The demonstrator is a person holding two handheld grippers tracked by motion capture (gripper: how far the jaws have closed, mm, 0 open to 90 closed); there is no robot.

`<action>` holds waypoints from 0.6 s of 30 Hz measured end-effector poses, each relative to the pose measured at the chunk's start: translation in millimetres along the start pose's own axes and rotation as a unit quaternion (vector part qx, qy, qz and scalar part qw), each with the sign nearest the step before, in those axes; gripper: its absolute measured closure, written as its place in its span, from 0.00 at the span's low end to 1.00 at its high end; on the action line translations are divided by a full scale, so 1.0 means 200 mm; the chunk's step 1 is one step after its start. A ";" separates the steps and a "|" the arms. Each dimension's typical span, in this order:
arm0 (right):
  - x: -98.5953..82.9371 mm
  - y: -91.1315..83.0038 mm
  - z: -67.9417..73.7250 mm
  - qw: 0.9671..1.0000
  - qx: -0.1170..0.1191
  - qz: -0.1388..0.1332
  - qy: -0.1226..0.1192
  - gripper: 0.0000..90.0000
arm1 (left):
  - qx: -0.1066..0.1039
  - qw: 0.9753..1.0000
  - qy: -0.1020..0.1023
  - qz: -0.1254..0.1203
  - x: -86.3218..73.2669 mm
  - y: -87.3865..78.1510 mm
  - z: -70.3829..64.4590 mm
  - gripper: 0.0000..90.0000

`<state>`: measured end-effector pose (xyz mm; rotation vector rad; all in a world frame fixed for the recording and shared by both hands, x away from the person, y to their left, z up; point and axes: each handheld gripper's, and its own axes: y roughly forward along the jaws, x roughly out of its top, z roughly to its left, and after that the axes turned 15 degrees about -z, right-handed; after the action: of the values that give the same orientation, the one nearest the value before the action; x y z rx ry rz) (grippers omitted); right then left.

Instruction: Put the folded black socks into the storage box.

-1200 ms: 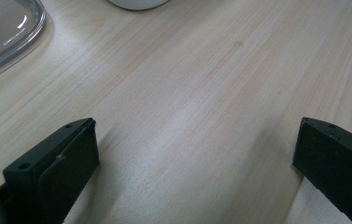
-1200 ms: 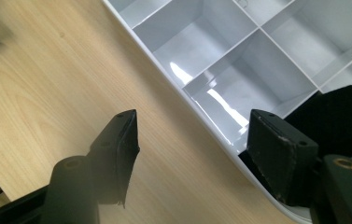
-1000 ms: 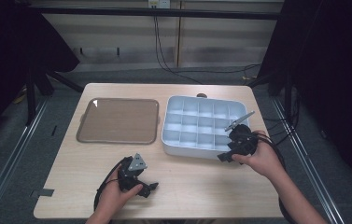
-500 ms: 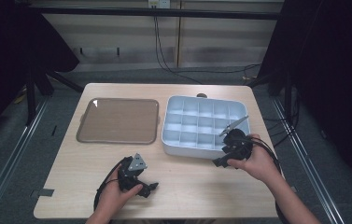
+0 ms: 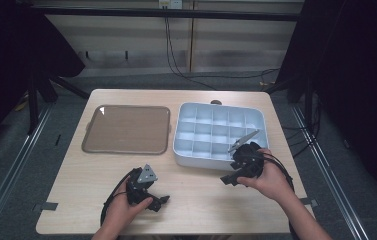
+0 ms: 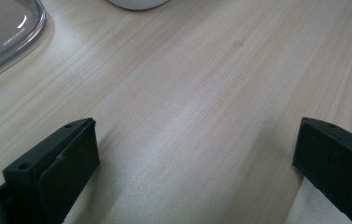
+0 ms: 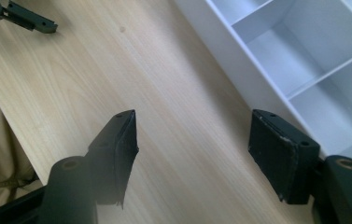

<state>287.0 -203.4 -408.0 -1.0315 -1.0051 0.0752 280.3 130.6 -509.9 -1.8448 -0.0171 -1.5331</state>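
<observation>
A white box (image 5: pixel 219 134) with several empty compartments sits right of centre on the wooden table. My right gripper (image 5: pixel 230 179) is low over the table just in front of the box's front right part, open, nothing between its jaws. In the right gripper view the gripper (image 7: pixel 193 119) frames bare wood, with the box wall (image 7: pixel 239 60) to the right. My left gripper (image 5: pixel 159 202) rests near the front edge, left of centre, open and empty. In the left gripper view its jaws (image 6: pixel 196 128) stand wide apart over bare wood.
A flat clear tray (image 5: pixel 126 129) lies at the left of the table; its rim (image 6: pixel 5 32) shows in the left gripper view, as does a corner of the box (image 6: pixel 136 3). The table's front edge (image 5: pixel 176 232) is close to both hands. Cables hang behind the table.
My right gripper has drawn back from the box's front right corner toward the table's front and slightly left. The left gripper has stayed where it was.
</observation>
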 end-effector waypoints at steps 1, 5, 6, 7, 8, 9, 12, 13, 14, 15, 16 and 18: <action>0.00 0.01 0.01 1.000 0.001 0.000 0.000 0.37 | 0.000 1.000 0.000 0.000 0.00 0.00 0.00 0.00; -0.01 0.03 0.02 1.000 0.007 -0.002 -0.002 0.36 | 0.000 1.000 0.001 0.000 0.00 0.00 0.00 0.00; -0.01 0.04 0.03 1.000 0.009 -0.002 -0.003 0.36 | 0.000 1.000 0.001 0.000 0.00 0.00 0.00 0.00; -0.02 0.04 0.03 1.000 0.009 -0.004 -0.002 0.36 | 0.000 1.000 0.002 0.001 0.00 0.00 0.00 0.00; -0.02 0.05 0.04 1.000 0.011 -0.004 -0.002 0.36 | 0.000 1.000 0.001 0.000 0.00 0.00 0.00 0.00; -0.02 0.05 0.04 1.000 0.013 -0.004 -0.002 0.36 | 0.000 1.000 0.001 0.001 0.00 0.00 0.00 0.00; -0.03 0.07 0.05 1.000 0.015 -0.007 -0.002 0.35 | 0.000 1.000 0.001 0.000 0.00 0.00 0.00 0.00; -0.03 0.07 0.06 1.000 0.016 -0.008 -0.003 0.35 | 0.000 1.000 0.001 0.000 0.00 0.00 0.00 0.00; -0.04 0.08 0.06 1.000 0.018 -0.009 -0.003 0.35 | 0.000 1.000 0.001 0.000 0.00 0.00 0.00 0.00; -0.04 0.09 0.06 1.000 0.018 -0.010 -0.001 0.35 | 0.000 1.000 0.001 0.000 0.00 0.00 0.00 0.00; -0.04 0.09 0.07 1.000 0.019 -0.011 -0.001 0.35 | 0.000 1.000 0.001 0.000 0.00 0.00 0.00 0.00; -0.05 0.11 0.07 1.000 0.021 -0.011 0.000 0.35 | 0.000 1.000 0.001 0.000 0.00 0.00 0.00 0.00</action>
<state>279.3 -186.3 -429.0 -0.9819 -1.0116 0.0772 280.4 130.7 -509.8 -1.8424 -0.0158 -1.5351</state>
